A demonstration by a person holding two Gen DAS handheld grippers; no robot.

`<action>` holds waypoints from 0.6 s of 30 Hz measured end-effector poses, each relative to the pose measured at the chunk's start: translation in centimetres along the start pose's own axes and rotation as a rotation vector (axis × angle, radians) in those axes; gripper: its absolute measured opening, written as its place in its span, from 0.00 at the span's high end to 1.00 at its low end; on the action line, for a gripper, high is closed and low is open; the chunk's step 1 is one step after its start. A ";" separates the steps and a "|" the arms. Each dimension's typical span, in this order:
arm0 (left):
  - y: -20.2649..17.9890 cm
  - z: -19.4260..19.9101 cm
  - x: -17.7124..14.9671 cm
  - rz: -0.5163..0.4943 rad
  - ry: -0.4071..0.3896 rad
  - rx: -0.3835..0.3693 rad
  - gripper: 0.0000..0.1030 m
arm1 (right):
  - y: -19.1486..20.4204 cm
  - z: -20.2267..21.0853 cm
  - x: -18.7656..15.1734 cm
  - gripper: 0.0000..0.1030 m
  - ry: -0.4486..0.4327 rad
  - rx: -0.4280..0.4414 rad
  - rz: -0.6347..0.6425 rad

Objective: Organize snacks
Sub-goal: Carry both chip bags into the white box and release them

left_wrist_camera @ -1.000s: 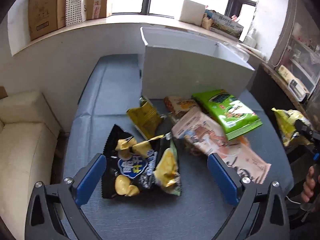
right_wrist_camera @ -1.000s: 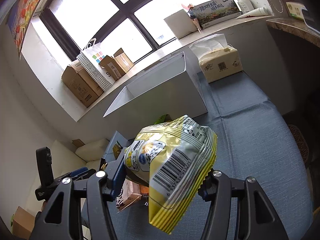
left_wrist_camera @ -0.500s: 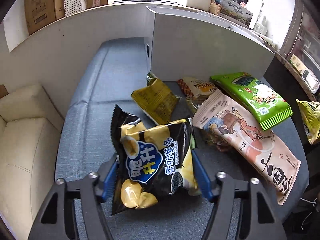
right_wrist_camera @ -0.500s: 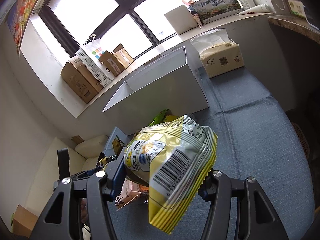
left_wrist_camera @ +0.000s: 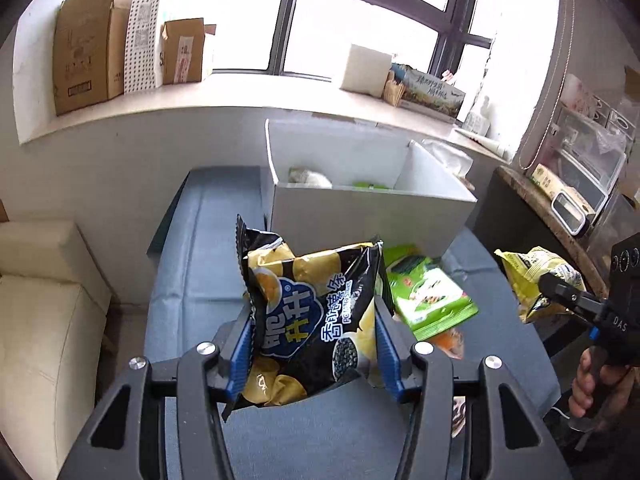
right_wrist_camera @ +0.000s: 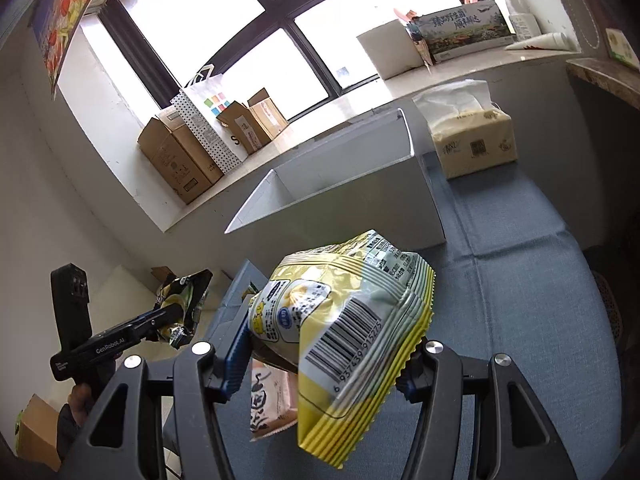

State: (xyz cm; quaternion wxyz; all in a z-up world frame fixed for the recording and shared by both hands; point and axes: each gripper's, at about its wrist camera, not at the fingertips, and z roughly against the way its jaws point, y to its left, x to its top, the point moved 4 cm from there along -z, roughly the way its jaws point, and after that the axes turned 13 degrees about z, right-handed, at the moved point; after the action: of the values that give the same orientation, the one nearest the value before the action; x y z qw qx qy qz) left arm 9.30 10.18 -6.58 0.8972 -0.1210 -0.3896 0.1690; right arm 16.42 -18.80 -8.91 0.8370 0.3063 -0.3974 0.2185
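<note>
My left gripper (left_wrist_camera: 314,344) is shut on a black and yellow chip bag (left_wrist_camera: 308,320) and holds it lifted above the blue table, in front of the white box (left_wrist_camera: 372,216). My right gripper (right_wrist_camera: 324,356) is shut on a yellow snack bag (right_wrist_camera: 348,320), held in the air on the right side; that bag also shows in the left wrist view (left_wrist_camera: 536,280). A green snack bag (left_wrist_camera: 428,292) lies on the table below the box. The white box (right_wrist_camera: 344,196) holds a few items at its bottom. A pink packet (right_wrist_camera: 272,404) lies under my right gripper.
A tissue pack (right_wrist_camera: 472,140) stands right of the box. Cardboard boxes (left_wrist_camera: 92,60) and a dotted paper bag (left_wrist_camera: 144,32) sit on the window sill. A cream sofa (left_wrist_camera: 44,320) is left of the table. Shelves with containers (left_wrist_camera: 588,152) stand at right.
My left gripper closed on the black chip bag and lifted it off the table toward the box. My right gripper kept holding the yellow bag almost still.
</note>
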 end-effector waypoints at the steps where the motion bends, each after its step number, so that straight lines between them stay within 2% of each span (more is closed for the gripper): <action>1: -0.8 0.1 1.0 -0.010 -0.010 -0.009 0.44 | 0.2 -0.2 1.0 0.39 -0.009 -0.003 0.019; 7: -5.0 -1.1 7.5 -0.065 -0.077 -0.043 0.44 | 0.4 -2.2 7.5 0.39 -0.031 -0.028 0.132; 11: -7.3 -4.3 11.4 -0.089 -0.093 -0.033 0.44 | -0.7 -4.6 11.6 0.39 -0.031 -0.034 0.156; 15: -7.9 -8.4 14.0 -0.071 -0.055 -0.016 0.44 | -3.3 -8.5 14.4 0.39 0.010 -0.045 0.125; 18: -7.6 -11.5 14.8 -0.055 -0.029 0.019 0.44 | -5.3 -11.5 15.1 0.39 0.043 -0.045 0.093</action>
State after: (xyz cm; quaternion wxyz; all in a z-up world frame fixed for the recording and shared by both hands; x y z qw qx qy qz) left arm 28.86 8.15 -1.87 0.8968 -0.0994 -0.4043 0.1496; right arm 34.68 -12.86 -4.38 0.8410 0.2638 -0.3978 0.2549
